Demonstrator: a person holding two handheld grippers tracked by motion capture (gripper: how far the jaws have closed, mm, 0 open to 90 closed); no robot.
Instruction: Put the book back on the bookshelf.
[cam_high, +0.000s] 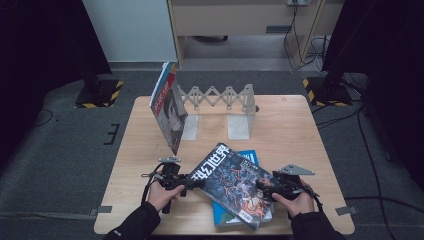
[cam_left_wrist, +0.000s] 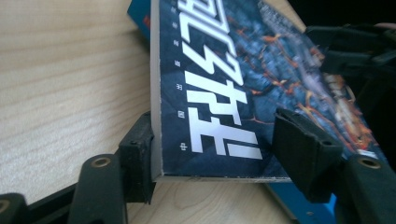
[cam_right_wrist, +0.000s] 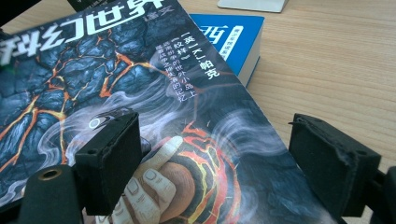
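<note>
A dark magazine (cam_high: 235, 182) with a lava-pattern cover and white characters lies slanted on a blue book (cam_high: 250, 156) at the table's front middle. My left gripper (cam_high: 192, 182) is at the magazine's left corner. In the left gripper view the left gripper (cam_left_wrist: 219, 149) is open, one jaw against the magazine (cam_left_wrist: 224, 93) at its spine edge and the other over the cover. My right gripper (cam_high: 262, 186) is at the right edge. In the right gripper view the right gripper (cam_right_wrist: 219, 158) is open above the magazine (cam_right_wrist: 140, 84), with the blue book (cam_right_wrist: 229, 37) beyond.
A grey accordion book rack (cam_high: 220, 97) with two white base plates stands at the back middle of the wooden table (cam_high: 300, 130). Another magazine (cam_high: 170, 112) with a face on its cover leans upright at the rack's left end.
</note>
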